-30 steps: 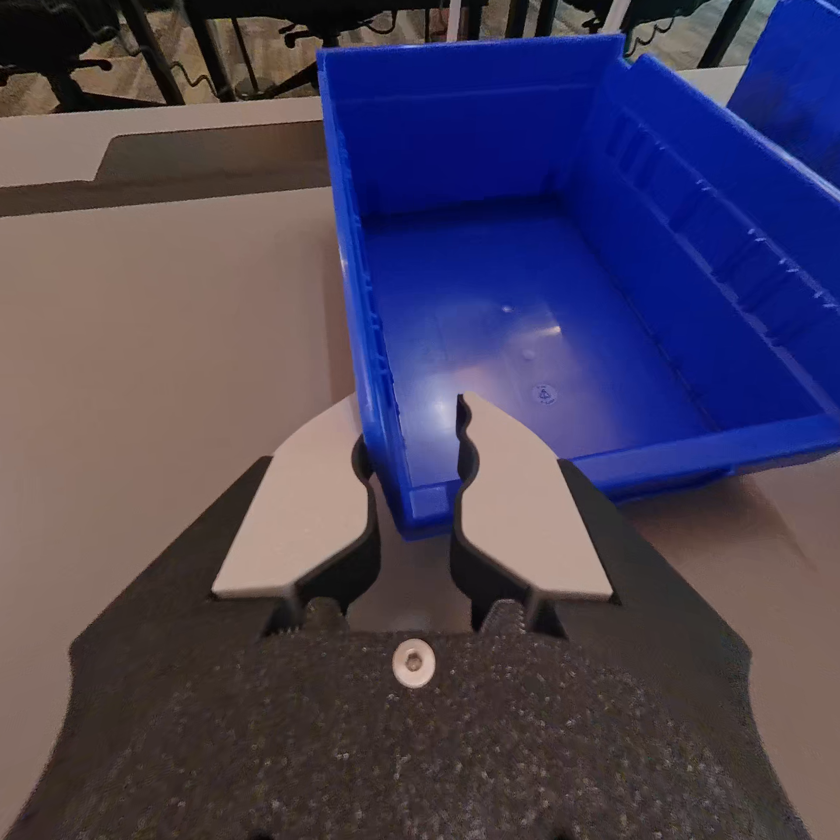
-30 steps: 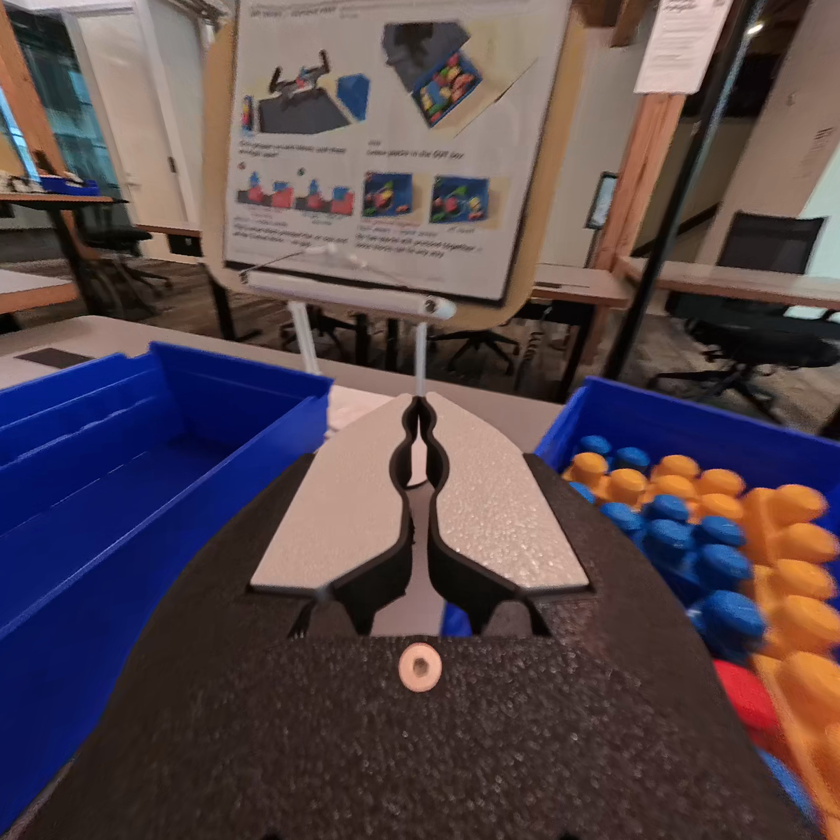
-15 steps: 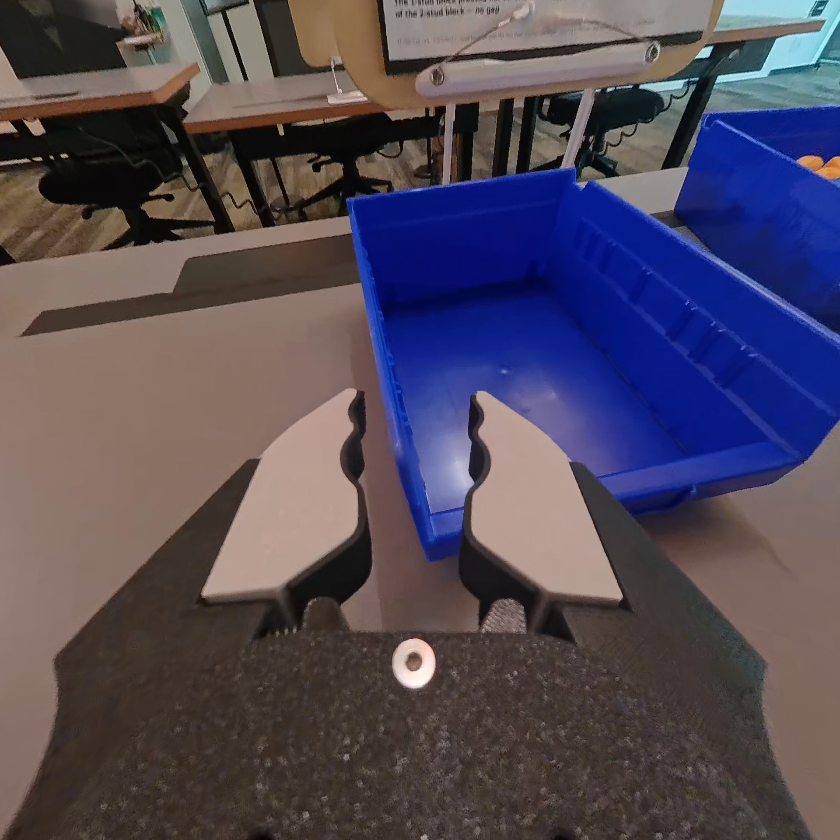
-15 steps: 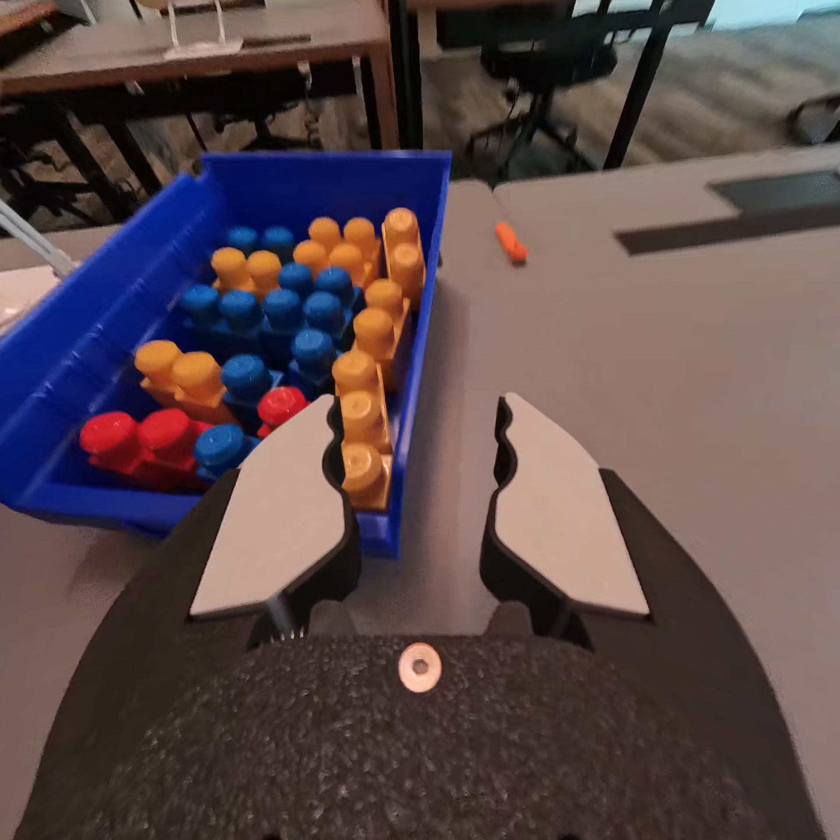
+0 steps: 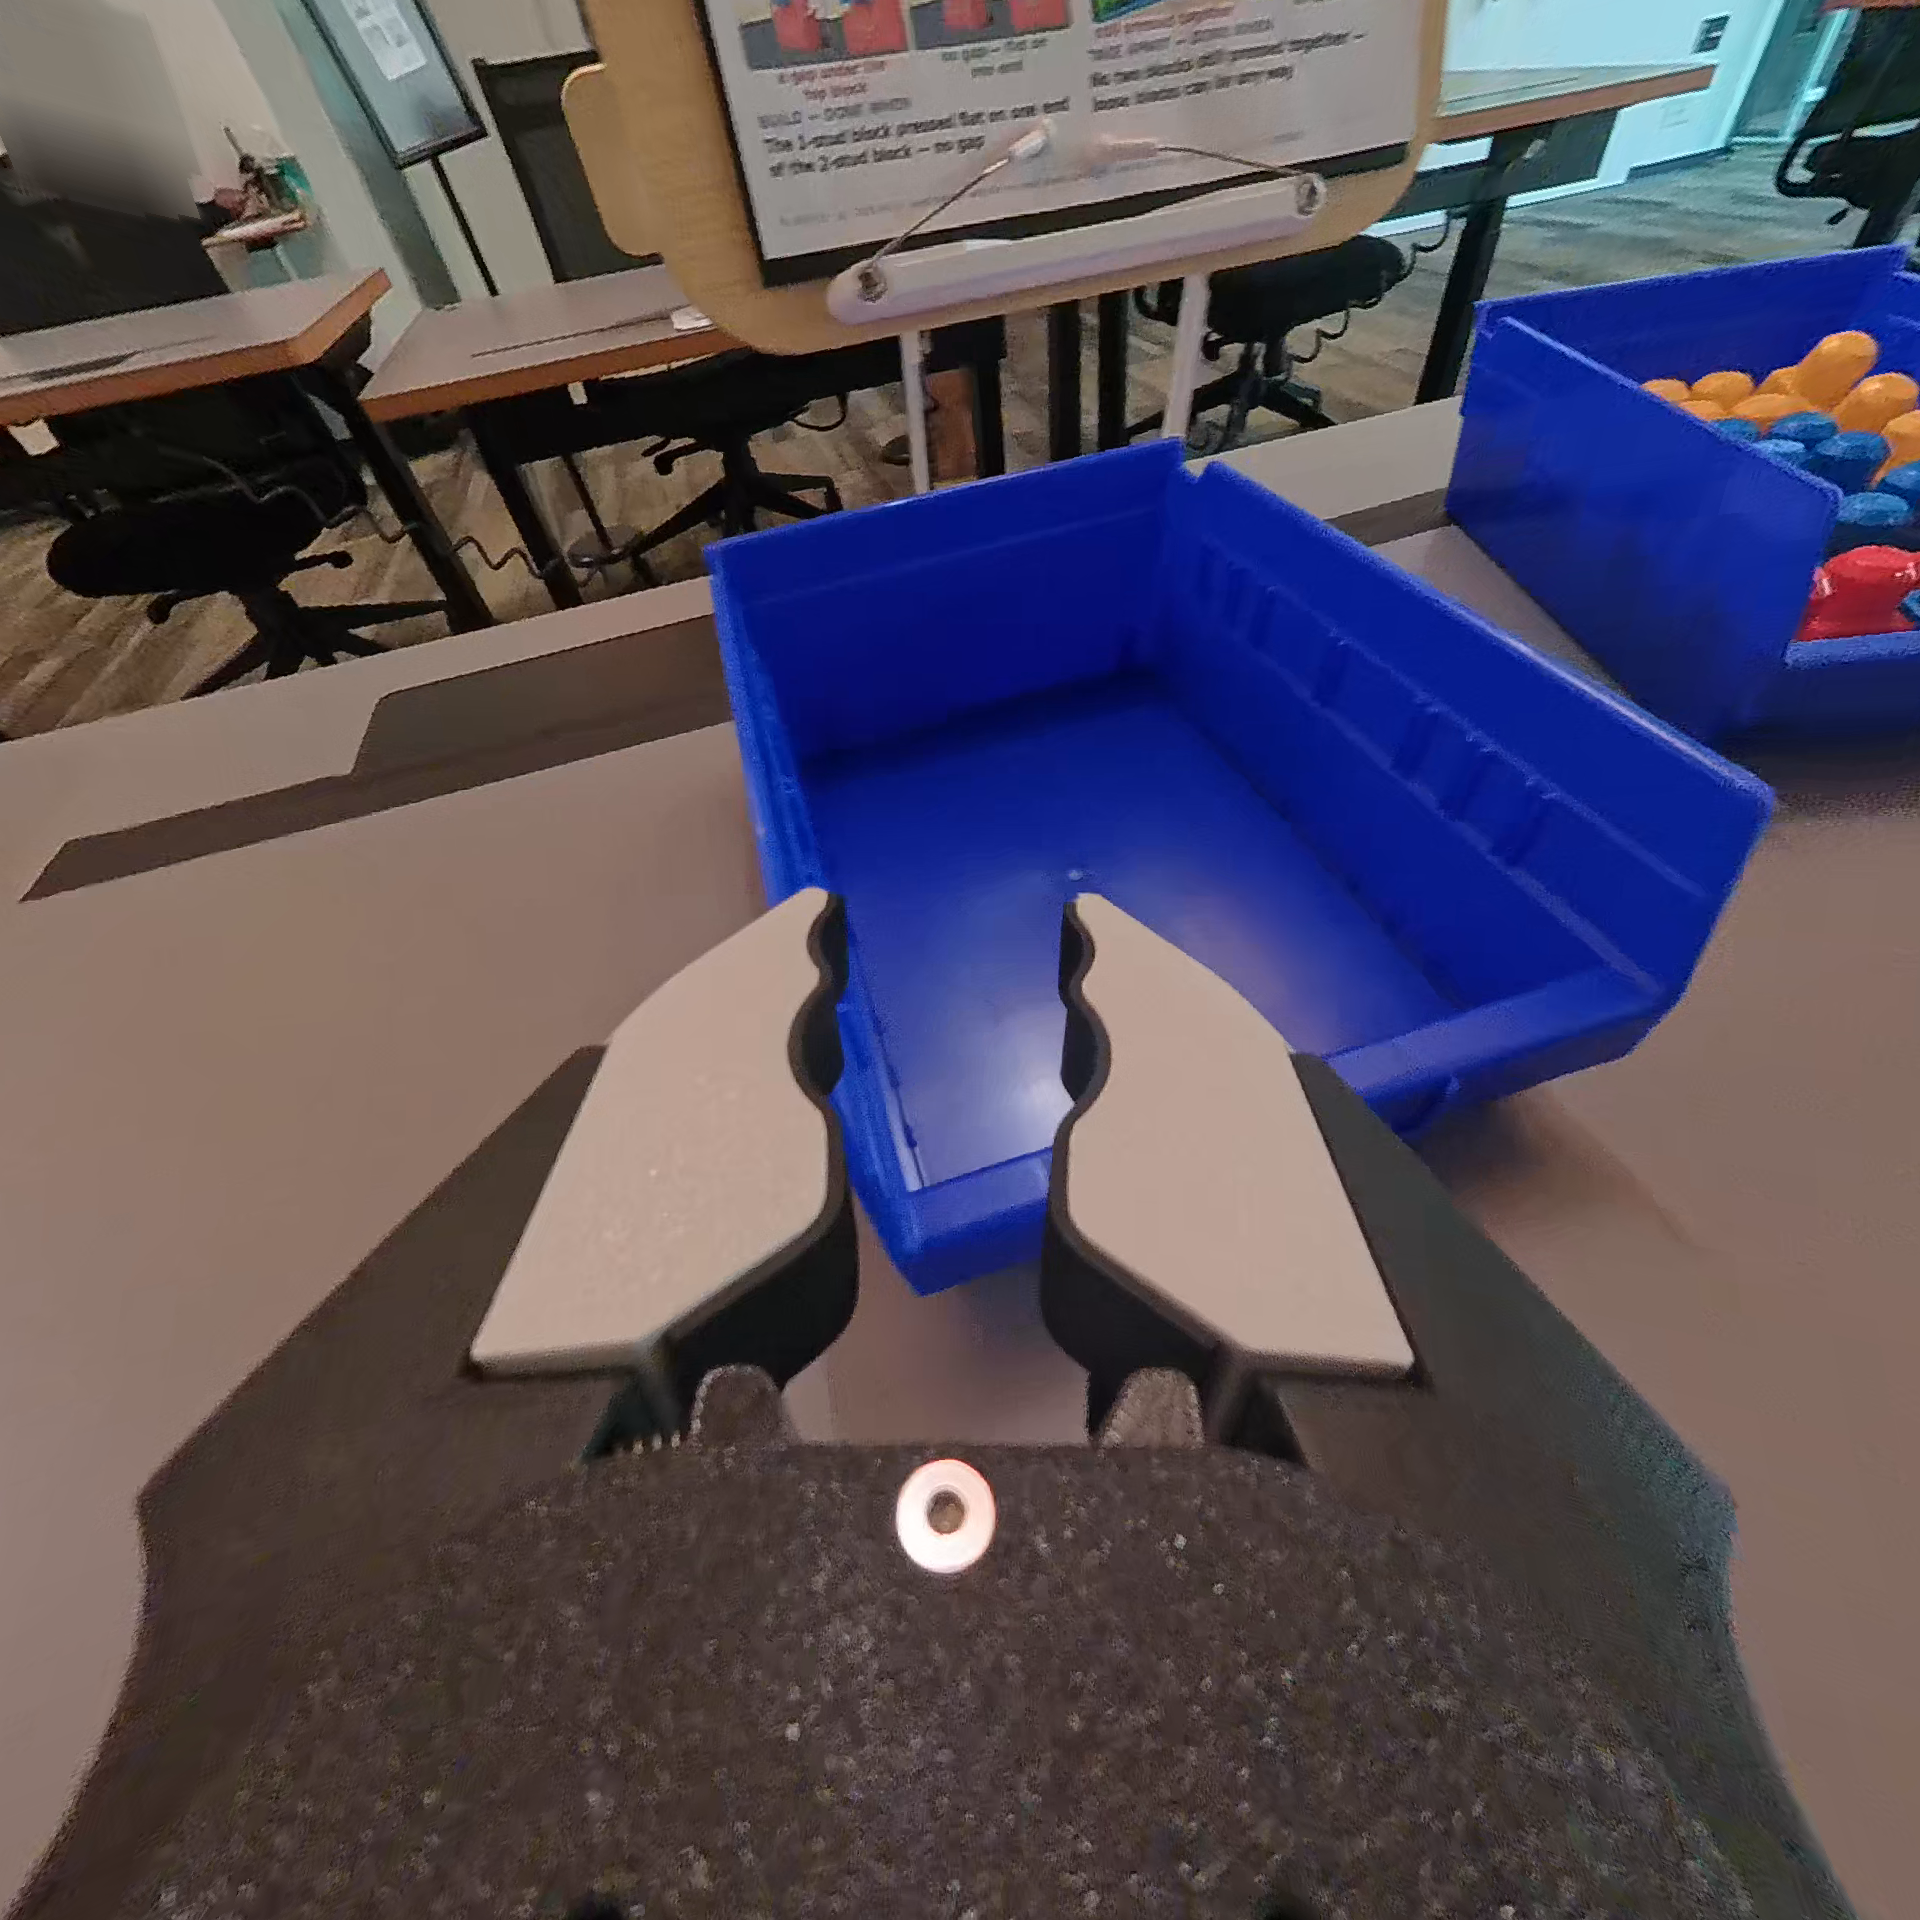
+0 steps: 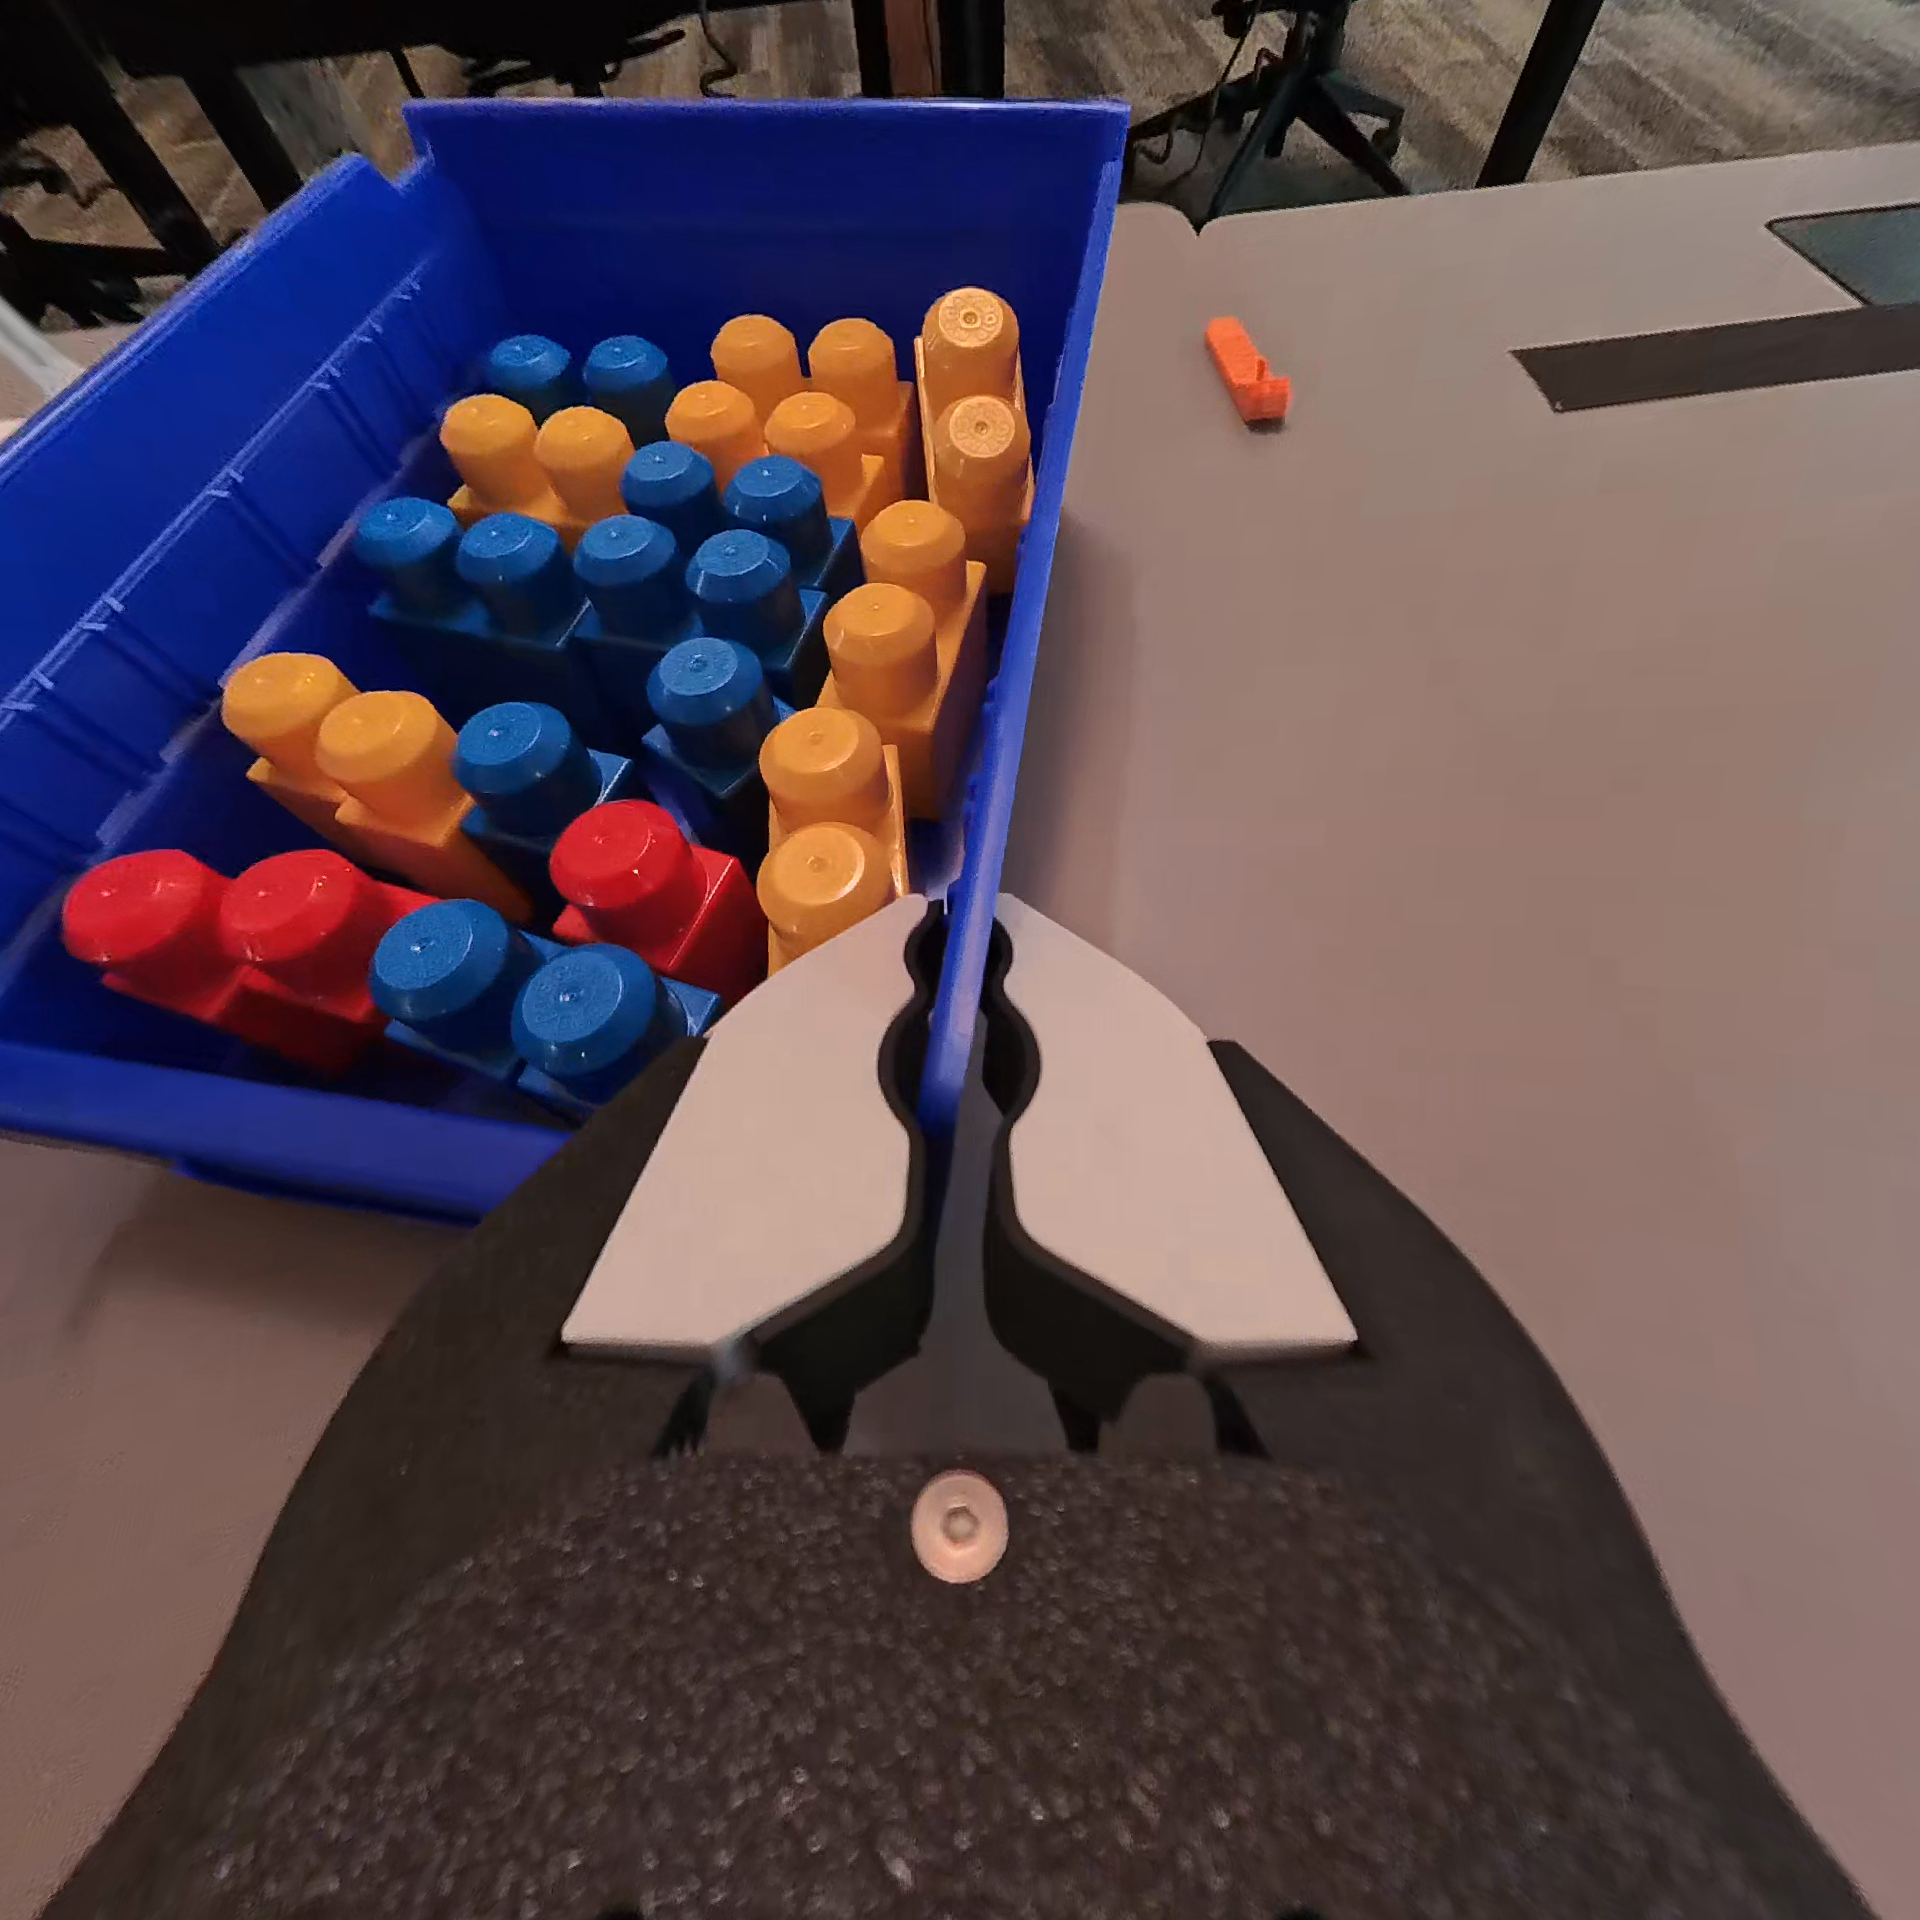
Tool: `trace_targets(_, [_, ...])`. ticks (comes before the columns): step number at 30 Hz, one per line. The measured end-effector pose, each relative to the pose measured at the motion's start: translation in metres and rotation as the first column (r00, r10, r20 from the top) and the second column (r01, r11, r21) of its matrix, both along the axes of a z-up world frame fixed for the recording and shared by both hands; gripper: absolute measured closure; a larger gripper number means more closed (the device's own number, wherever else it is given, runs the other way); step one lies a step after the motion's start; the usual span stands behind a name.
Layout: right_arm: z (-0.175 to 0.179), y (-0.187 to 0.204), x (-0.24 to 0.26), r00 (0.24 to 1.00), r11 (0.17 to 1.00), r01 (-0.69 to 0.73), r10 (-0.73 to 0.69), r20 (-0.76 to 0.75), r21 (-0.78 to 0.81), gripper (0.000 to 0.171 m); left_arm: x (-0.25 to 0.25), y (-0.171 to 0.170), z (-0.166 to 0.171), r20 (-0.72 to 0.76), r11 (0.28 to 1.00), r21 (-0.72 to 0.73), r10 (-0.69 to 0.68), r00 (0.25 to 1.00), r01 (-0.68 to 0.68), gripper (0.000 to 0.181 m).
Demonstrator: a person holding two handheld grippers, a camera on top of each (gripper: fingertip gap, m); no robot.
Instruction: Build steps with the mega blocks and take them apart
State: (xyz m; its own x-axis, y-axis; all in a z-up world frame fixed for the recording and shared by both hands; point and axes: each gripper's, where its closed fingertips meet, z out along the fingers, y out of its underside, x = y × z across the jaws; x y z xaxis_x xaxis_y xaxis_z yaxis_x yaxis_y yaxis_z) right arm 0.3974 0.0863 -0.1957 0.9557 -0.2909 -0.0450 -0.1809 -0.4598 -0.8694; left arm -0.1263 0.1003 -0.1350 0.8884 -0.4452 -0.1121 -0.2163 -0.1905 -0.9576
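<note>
1. My left gripper hangs above the near left corner of the empty bin, its jaws spread wide with nothing between them.
2. The left finger sits outside the bin's left wall and the right finger over its floor, so the wall lies between them in this view. I cannot tell from here whether either finger touches it.
3. That bin stands on the grey table, and a board with printed sheets stands behind it.
4. My right gripper is narrowed onto the right wall of the full bin near its front corner. One finger is inside the bin and the other outside, and the thin blue wall runs up the gap.
5. The blocks all lie in this bin: orange, blue and red, most with studs up.
6. An orange two-stud block sits just beside my inner fingertip, against the same wall.
7. Two red blocks and a blue one lie along the bin's front edge.
8. A small orange piece lies on the table right of the bin, well apart from it.
</note>
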Motion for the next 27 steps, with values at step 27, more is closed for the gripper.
trace_targets(27, [0.003,-0.099,-0.084,0.993,0.992,-0.114,0.114,0.006,0.048,0.167,0.260,-0.073,-0.067,-0.103,0.872,-0.145,-0.483,0.870,0.467,0.157])
